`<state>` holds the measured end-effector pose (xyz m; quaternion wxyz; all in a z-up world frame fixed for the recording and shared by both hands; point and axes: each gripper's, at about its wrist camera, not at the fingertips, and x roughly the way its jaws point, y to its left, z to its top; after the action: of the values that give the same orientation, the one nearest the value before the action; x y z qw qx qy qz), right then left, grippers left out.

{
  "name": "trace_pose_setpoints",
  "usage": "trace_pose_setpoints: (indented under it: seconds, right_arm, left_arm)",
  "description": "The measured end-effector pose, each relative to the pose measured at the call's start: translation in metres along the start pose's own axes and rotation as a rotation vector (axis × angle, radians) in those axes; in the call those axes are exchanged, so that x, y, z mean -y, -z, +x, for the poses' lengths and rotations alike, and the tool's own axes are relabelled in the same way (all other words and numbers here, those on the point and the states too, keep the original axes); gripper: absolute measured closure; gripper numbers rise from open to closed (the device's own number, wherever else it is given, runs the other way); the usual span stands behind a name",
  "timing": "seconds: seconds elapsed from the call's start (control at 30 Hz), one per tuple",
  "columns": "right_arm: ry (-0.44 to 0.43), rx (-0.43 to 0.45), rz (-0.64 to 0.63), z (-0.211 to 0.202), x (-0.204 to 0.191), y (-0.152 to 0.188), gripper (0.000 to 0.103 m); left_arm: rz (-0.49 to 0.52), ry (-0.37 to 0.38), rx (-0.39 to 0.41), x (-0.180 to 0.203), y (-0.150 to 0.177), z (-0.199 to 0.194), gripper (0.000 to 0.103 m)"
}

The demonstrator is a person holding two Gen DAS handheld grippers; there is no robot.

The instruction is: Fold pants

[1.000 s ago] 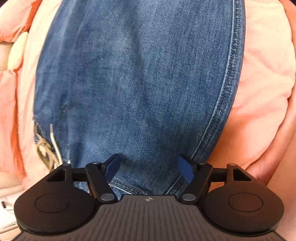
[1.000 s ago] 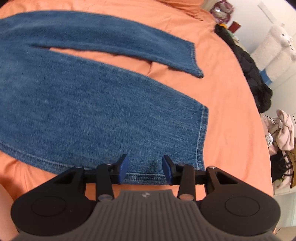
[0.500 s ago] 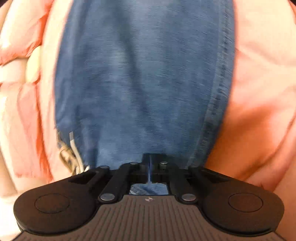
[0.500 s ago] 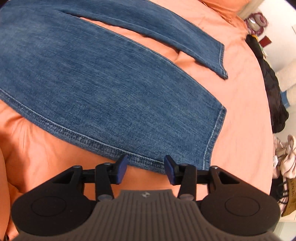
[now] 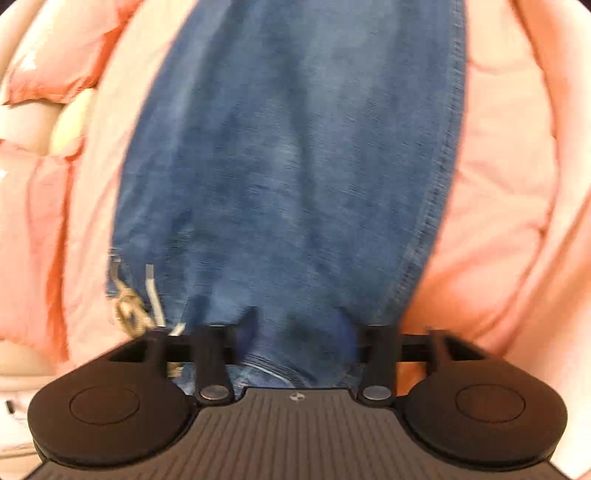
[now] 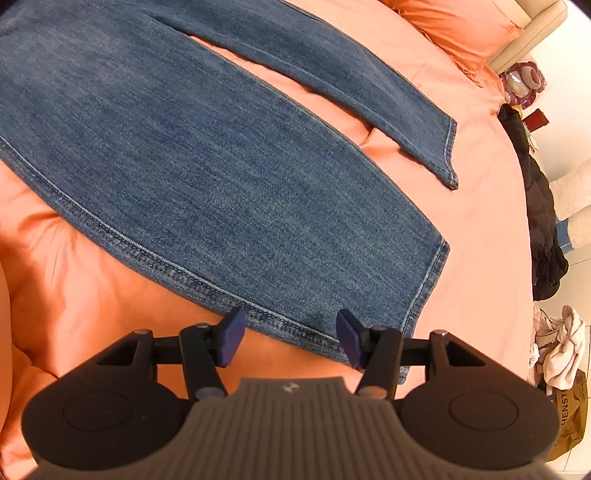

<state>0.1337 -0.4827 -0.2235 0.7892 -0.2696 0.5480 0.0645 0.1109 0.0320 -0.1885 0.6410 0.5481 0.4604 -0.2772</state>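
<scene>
Blue jeans (image 6: 221, 173) lie spread flat on an orange bed cover (image 6: 81, 280), both legs running to the right with hems at the right. My right gripper (image 6: 288, 332) is open, its blue pads astride the near leg's stitched side seam close to the hem. In the left wrist view the jeans (image 5: 295, 166) fill the middle, blurred. My left gripper (image 5: 299, 339) is open, with denim of the waist end between its fingers. A drawstring (image 5: 147, 291) hangs at the left edge of the waist.
Orange pillows (image 6: 454, 33) lie at the far end of the bed. Dark clothes (image 6: 543, 229) hang off the bed's right edge, with a paper bag (image 6: 569, 417) and pale clothes (image 6: 557, 343) on the floor beyond. Bunched pink bedding (image 5: 517, 206) flanks the jeans.
My left gripper shut on the waist half a second ago and has opened again. My right gripper drew back toward the near seam and opened wider.
</scene>
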Motion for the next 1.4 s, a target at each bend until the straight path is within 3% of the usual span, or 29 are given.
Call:
trace_pose_setpoints:
  seconds: [0.13, 0.3, 0.43, 0.53, 0.6, 0.67, 0.77, 0.87, 1.0, 1.03, 1.07, 1.17, 1.4]
  right_arm:
    - [0.019, -0.009, 0.005, 0.000, -0.001, 0.005, 0.051]
    - [0.028, -0.004, 0.038, -0.002, 0.002, 0.012, 0.051]
    - [0.019, -0.009, 0.022, -0.003, 0.002, 0.016, 0.051]
    - [0.000, -0.018, 0.007, -0.002, 0.003, 0.020, 0.052]
    - [-0.004, -0.017, -0.001, 0.000, 0.002, 0.022, 0.052]
    - [-0.007, -0.008, -0.011, 0.004, -0.001, 0.023, 0.052]
    - [-0.013, 0.013, -0.049, 0.009, -0.008, 0.021, 0.052]
    - [-0.010, 0.035, -0.136, 0.015, -0.023, 0.018, 0.053]
    - [0.002, 0.051, -0.198, 0.021, -0.034, 0.015, 0.071]
    - [0.016, 0.057, -0.200, 0.020, -0.035, 0.015, 0.089]
    - [0.040, 0.061, -0.201, 0.019, -0.035, 0.013, 0.096]
    - [0.088, 0.107, -0.162, 0.006, -0.029, 0.011, 0.103]
    - [0.268, 0.298, 0.008, -0.064, 0.009, -0.028, 0.103]
  left_arm:
    - [0.013, 0.105, -0.051, 0.011, -0.003, 0.017, 0.028]
    - [0.010, 0.135, -0.120, 0.023, -0.011, 0.046, 0.027]
    - [0.054, 0.079, -0.133, 0.039, -0.017, 0.054, 0.030]
    - [0.048, 0.052, -0.115, 0.043, -0.016, 0.051, 0.046]
    - [0.025, 0.016, -0.102, 0.043, -0.016, 0.048, 0.063]
    - [-0.026, 0.035, -0.094, 0.037, -0.015, 0.046, 0.087]
    - [-0.079, -0.025, -0.050, 0.030, -0.014, 0.037, 0.097]
    - [-0.179, -0.059, 0.003, 0.016, -0.006, 0.024, 0.098]
    - [-0.281, -0.102, 0.073, 0.003, -0.004, -0.001, 0.098]
    - [-0.299, -0.116, 0.088, 0.002, -0.003, -0.006, 0.098]
    - [-0.315, -0.130, 0.103, -0.005, -0.004, -0.007, 0.098]
    - [-0.359, -0.178, 0.137, -0.007, -0.004, -0.028, 0.098]
    - [-0.411, -0.293, 0.206, -0.057, -0.013, -0.063, 0.098]
